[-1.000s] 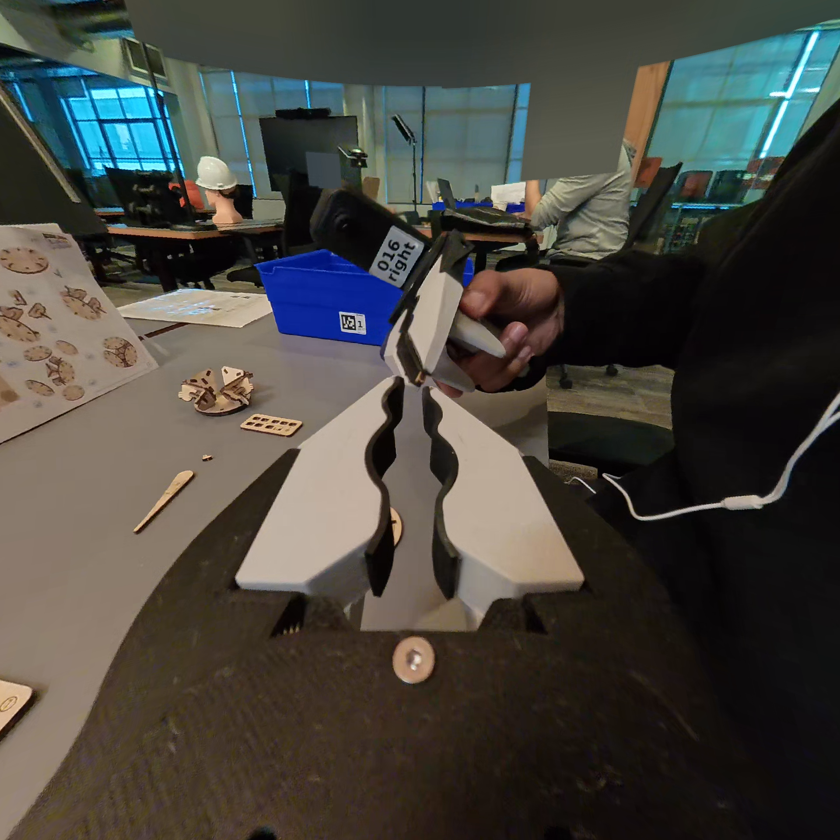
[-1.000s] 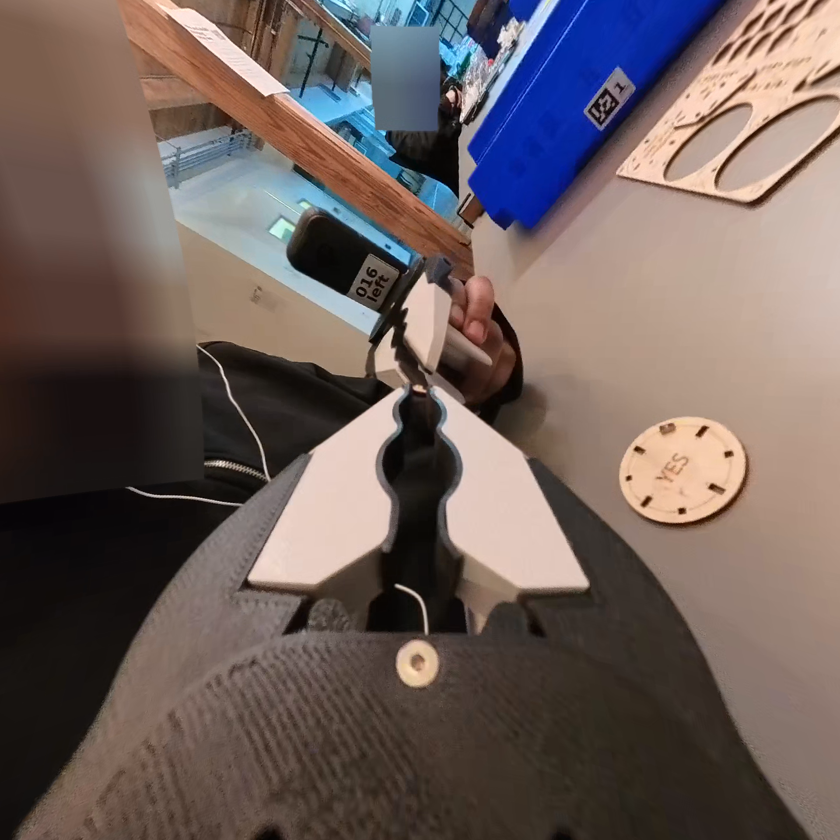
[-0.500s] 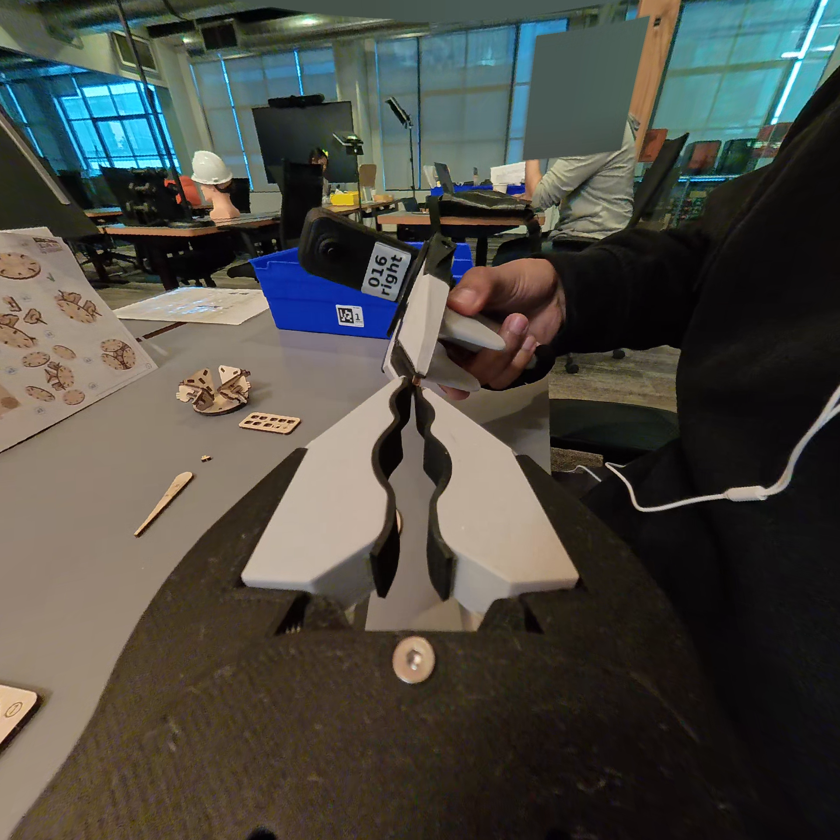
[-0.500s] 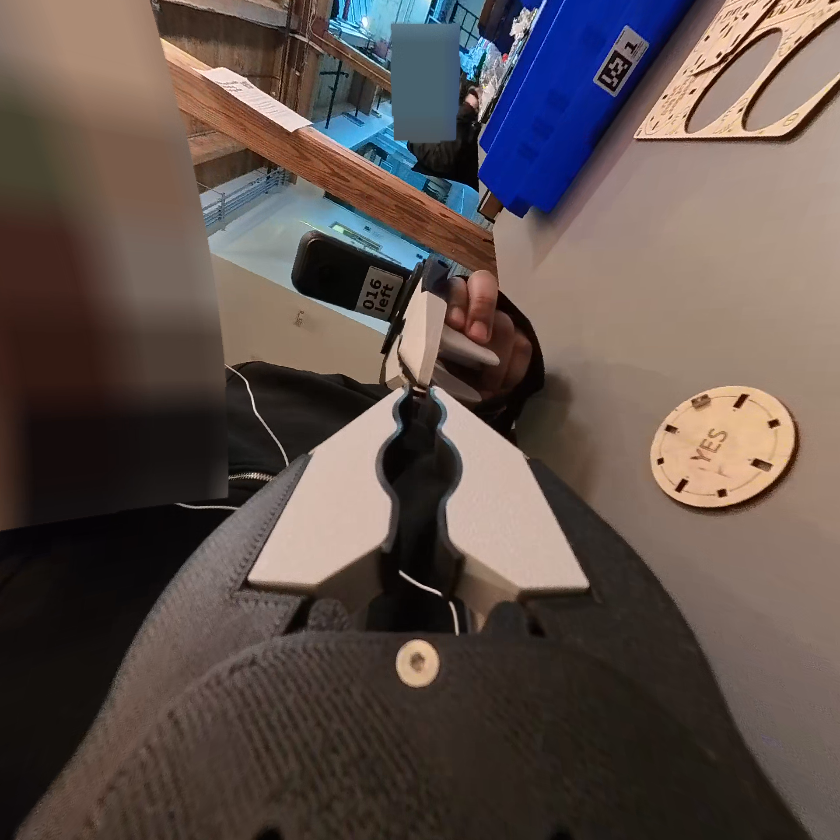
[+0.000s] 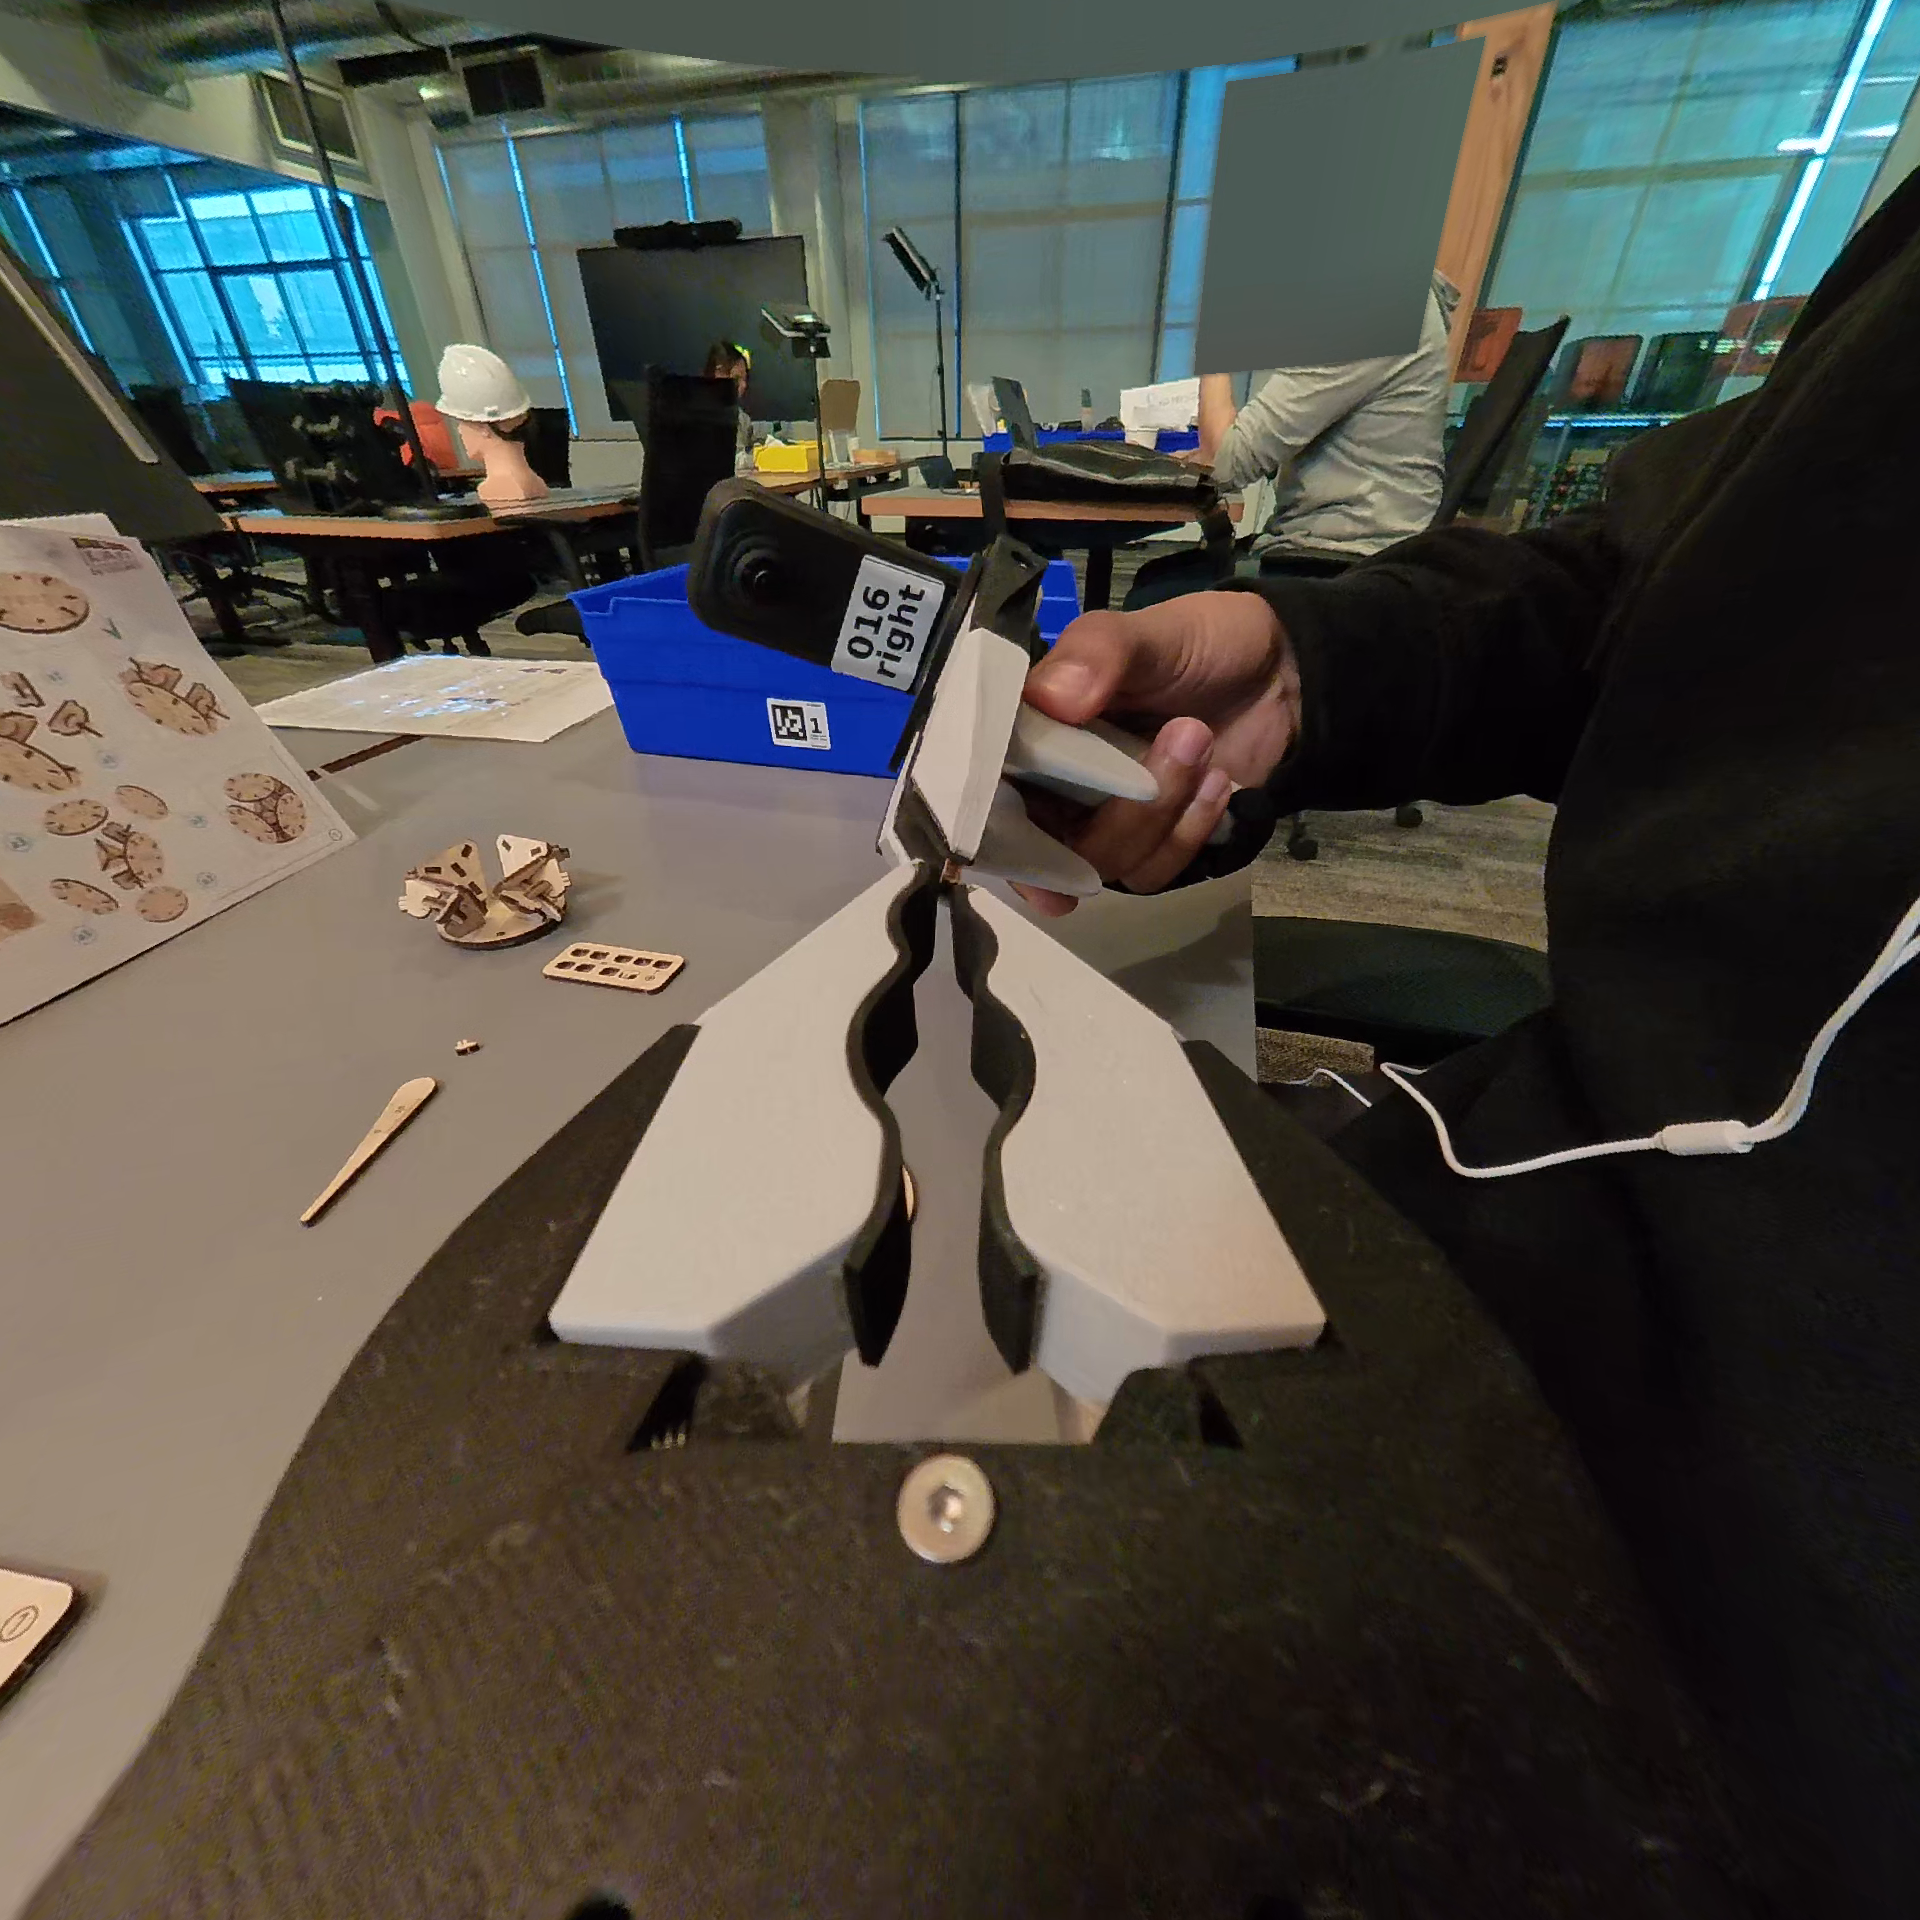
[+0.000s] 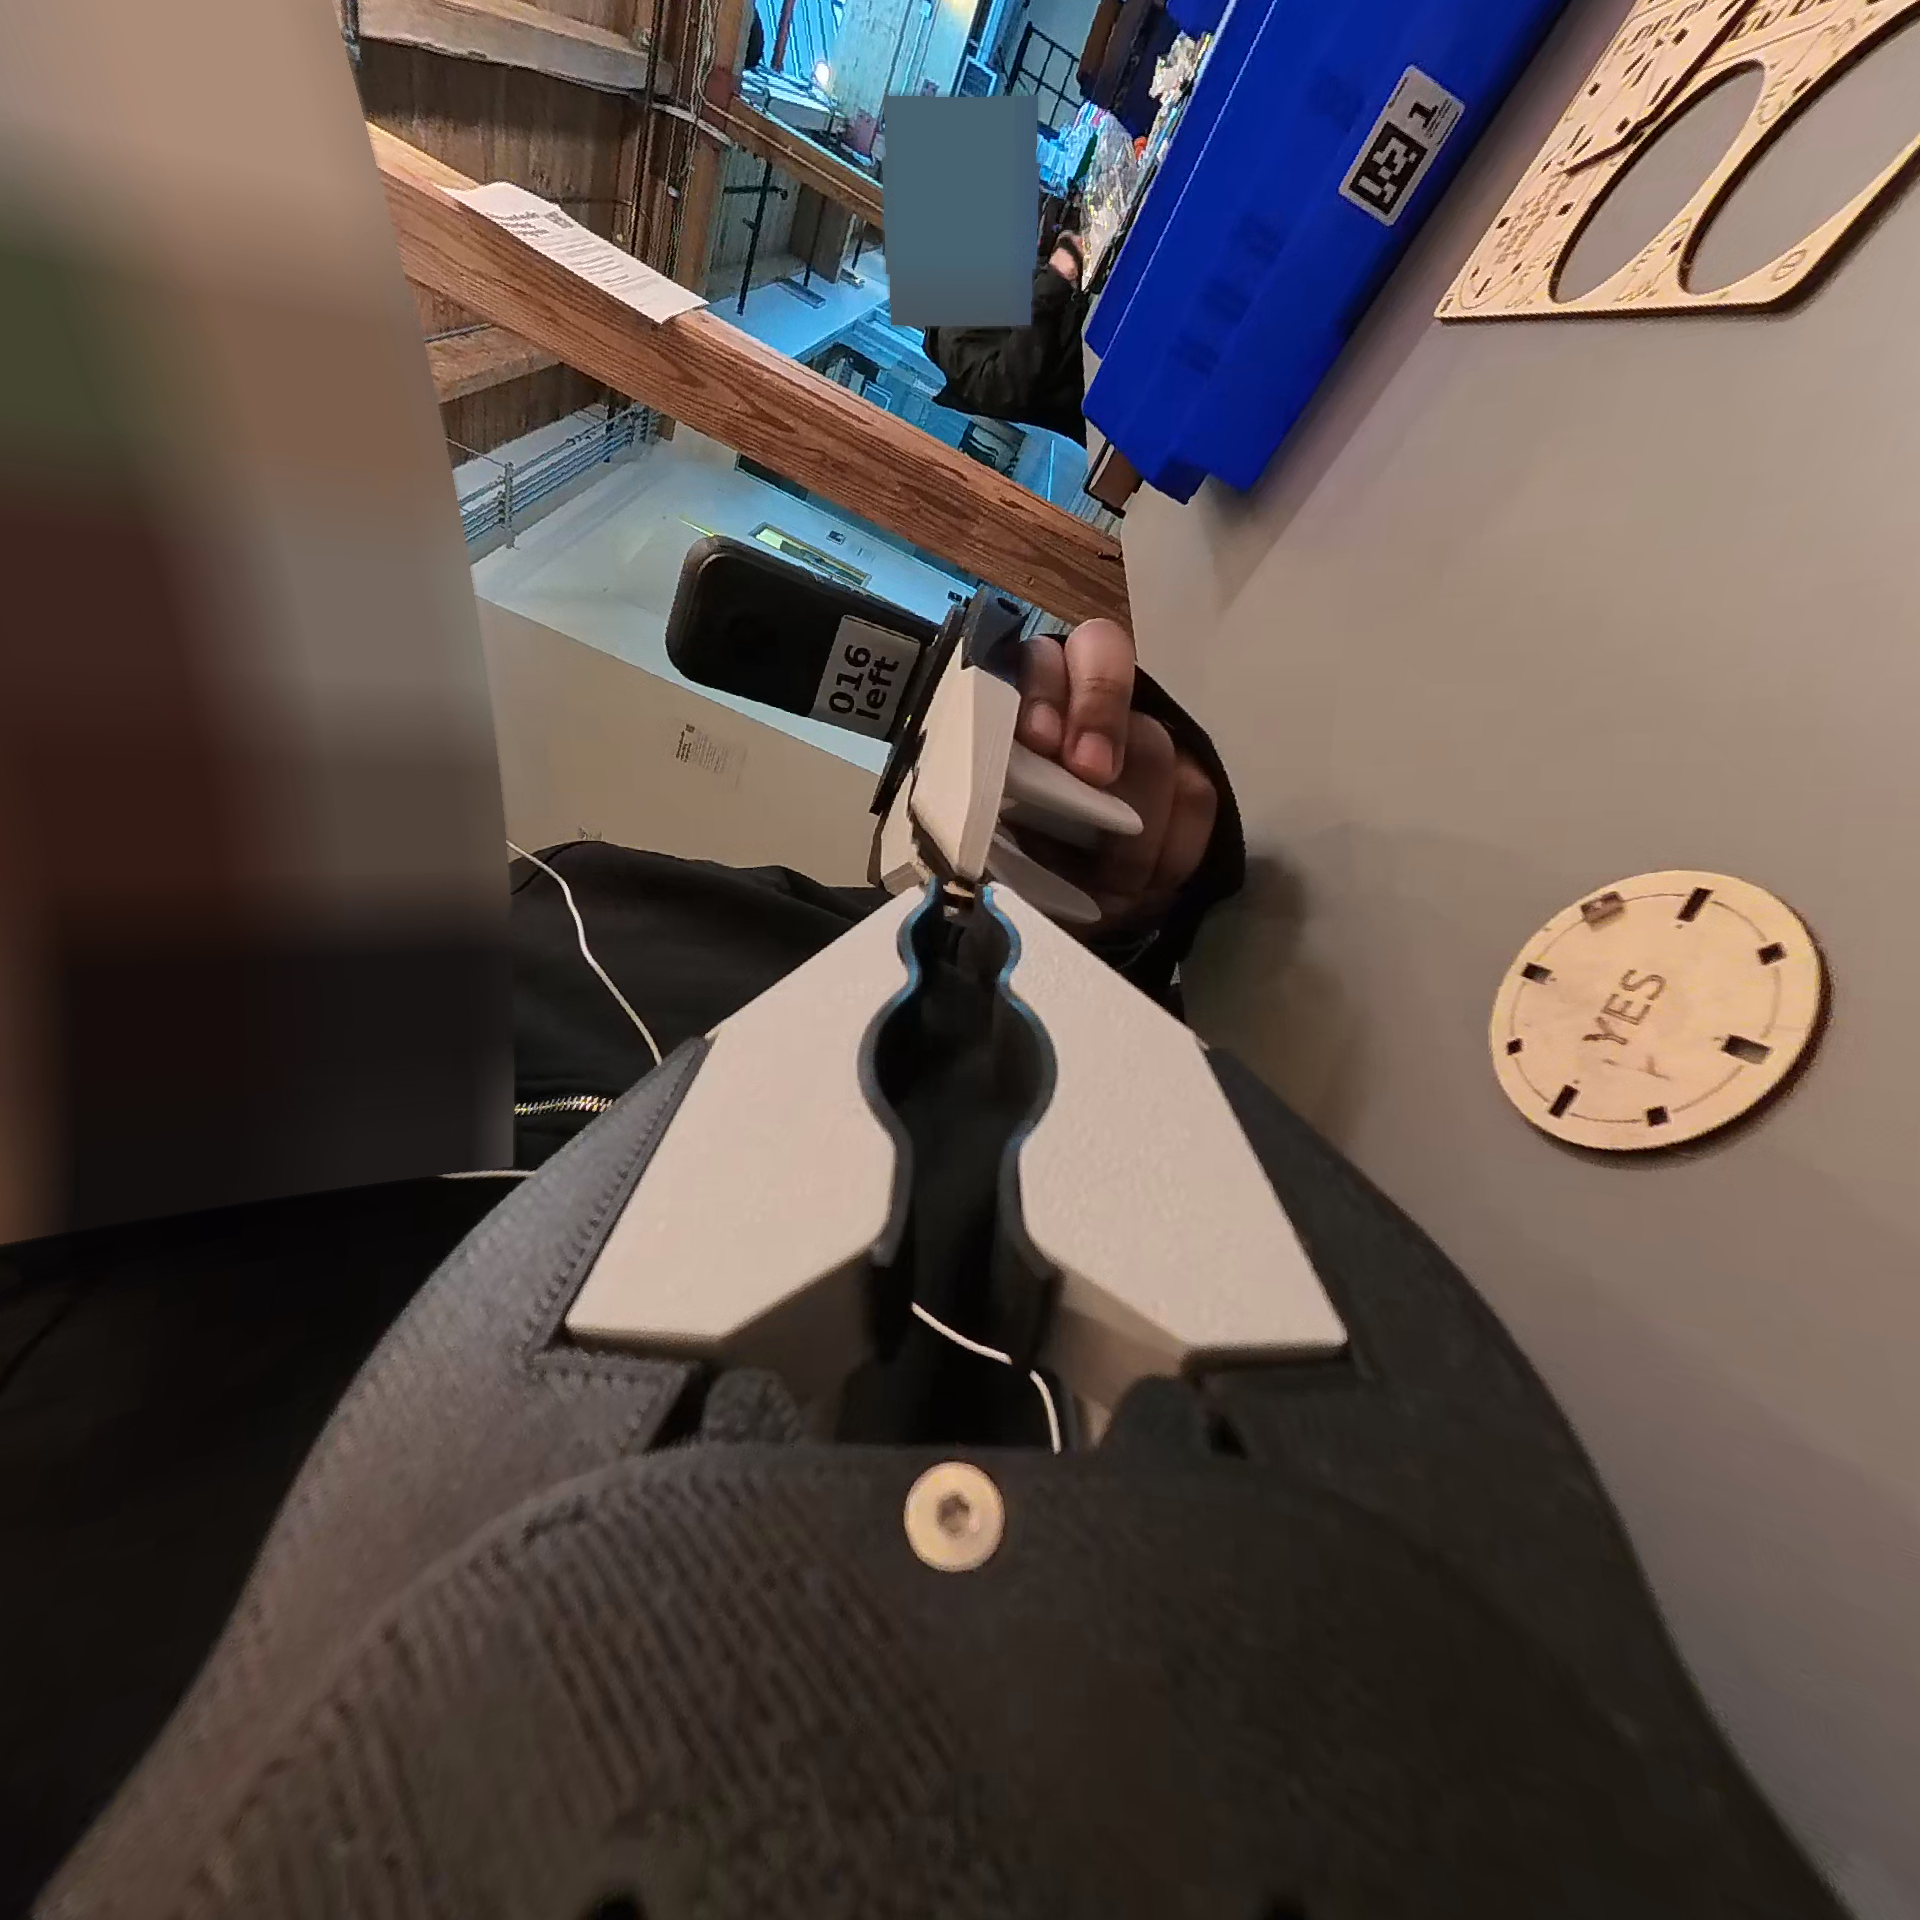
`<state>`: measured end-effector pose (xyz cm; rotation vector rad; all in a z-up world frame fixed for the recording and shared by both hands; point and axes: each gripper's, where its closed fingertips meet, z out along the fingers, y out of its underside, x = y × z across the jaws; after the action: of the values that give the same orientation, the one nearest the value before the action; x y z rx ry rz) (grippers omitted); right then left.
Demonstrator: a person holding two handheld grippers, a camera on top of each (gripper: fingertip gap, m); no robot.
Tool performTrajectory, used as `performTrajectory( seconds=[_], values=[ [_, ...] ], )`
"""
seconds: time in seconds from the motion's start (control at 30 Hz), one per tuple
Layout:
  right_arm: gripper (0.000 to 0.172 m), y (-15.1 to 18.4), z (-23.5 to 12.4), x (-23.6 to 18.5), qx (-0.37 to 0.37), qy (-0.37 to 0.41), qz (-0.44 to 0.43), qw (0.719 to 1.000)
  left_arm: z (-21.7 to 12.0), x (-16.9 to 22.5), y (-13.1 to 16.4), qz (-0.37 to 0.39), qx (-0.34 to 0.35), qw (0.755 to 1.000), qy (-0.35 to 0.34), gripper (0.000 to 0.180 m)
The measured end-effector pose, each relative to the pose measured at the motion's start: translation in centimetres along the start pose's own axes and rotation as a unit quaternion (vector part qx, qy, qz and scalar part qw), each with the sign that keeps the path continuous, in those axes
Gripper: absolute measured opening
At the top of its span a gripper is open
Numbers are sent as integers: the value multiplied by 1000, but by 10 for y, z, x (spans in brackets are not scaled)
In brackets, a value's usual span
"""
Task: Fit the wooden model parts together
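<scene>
surface: grey table (image 5: pixel 727 831) with wooden parts, round wooden disc (image 6: pixel 1657 1013), blue bin (image 5: pixel 717 696) | room: open office, big windows, desks | left gripper (image 5: pixel 940 883) tips closed together | right gripper (image 6: pixel 958 906) nipping small wooden piece (image 6: pixel 958 891), held in air tip-to-tip over table edge

Two close wrist cameras facing each other
</scene>
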<state>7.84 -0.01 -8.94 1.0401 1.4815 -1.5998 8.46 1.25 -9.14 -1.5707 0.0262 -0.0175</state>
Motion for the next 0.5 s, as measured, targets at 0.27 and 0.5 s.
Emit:
performTrajectory(
  seconds=[0.27, 0.5],
  values=[
    [4, 2, 1, 2, -4, 5, 2, 1000, 0, 2, 0, -4, 2, 1000, 9, 0],
    [4, 3, 1, 3, -5, 6, 7, 1000, 0, 2, 0, -5, 2, 1000, 10, 0]
  ],
)
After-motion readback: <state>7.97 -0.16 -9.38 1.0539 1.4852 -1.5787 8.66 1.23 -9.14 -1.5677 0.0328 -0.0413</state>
